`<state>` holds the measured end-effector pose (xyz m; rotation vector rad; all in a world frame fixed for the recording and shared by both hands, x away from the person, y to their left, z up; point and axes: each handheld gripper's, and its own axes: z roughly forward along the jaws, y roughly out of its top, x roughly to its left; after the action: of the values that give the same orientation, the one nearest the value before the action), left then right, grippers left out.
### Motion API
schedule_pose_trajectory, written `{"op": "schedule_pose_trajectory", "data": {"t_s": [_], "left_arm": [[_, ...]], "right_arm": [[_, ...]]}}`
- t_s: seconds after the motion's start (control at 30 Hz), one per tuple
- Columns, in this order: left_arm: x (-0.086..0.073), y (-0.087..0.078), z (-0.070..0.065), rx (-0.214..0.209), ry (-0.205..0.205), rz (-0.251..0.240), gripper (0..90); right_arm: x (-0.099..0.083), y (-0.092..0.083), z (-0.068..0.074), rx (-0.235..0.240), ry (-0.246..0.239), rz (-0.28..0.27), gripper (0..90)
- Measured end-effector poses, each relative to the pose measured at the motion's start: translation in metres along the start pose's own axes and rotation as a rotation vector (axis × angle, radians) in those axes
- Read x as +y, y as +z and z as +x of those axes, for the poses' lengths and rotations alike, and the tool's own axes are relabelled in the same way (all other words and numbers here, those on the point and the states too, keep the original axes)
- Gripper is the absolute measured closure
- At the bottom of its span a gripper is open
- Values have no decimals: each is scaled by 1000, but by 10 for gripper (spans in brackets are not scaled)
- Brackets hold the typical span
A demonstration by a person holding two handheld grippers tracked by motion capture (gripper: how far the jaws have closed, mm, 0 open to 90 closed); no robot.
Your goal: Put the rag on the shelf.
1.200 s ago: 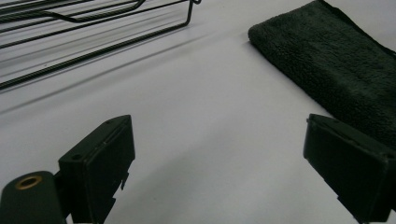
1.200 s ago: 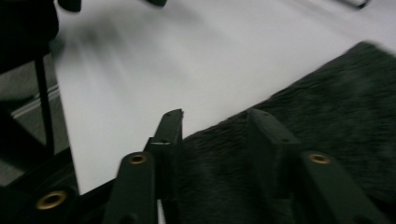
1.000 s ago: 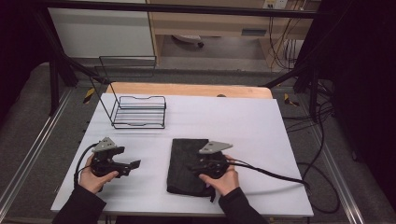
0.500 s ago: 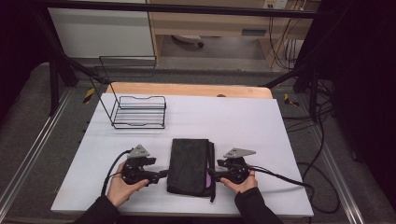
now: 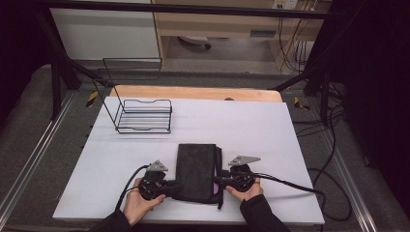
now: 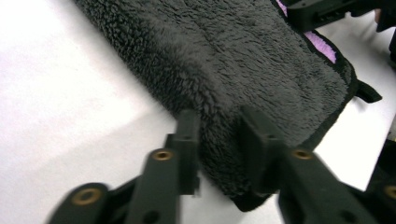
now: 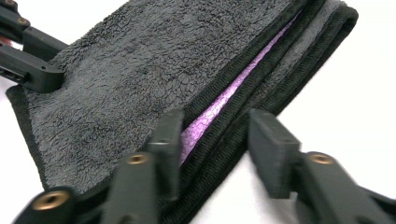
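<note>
The towel (image 5: pixel 196 170) lies lengthwise from the table's near edge, between the left gripper (image 5: pixel 175 187) and right gripper (image 5: pixel 216 180) (equally near); both have just been closing onto its side edges.

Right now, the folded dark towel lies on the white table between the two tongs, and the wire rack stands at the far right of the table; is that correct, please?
Not quite: the wire rack stands at the far left of the table, as the high view shows. The rest holds: the folded dark towel lies between the left tongs and the right tongs.
</note>
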<state>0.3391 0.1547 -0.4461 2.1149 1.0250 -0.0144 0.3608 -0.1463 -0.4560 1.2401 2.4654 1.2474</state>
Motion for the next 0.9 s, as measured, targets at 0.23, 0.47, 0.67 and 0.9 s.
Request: {"op": "schedule_pose_trajectory", "data": {"t_s": [0.23, 0.47, 0.67, 0.9], "left_arm": [[-2, -11, -7, -11, 9, 13, 821], [-5, -15, -4, 18, 39, 33, 763], [7, -33, 10, 78, 69, -46, 442], [31, -43, 27, 129, 81, -113, 222]], "right_arm": [[8, -2, 0, 75, -3, -4, 810], [9, -3, 7, 61, -20, 39, 759], [17, -15, 3, 16, -68, -76, 494], [31, -18, -11, -40, -89, -147, 216]]}}
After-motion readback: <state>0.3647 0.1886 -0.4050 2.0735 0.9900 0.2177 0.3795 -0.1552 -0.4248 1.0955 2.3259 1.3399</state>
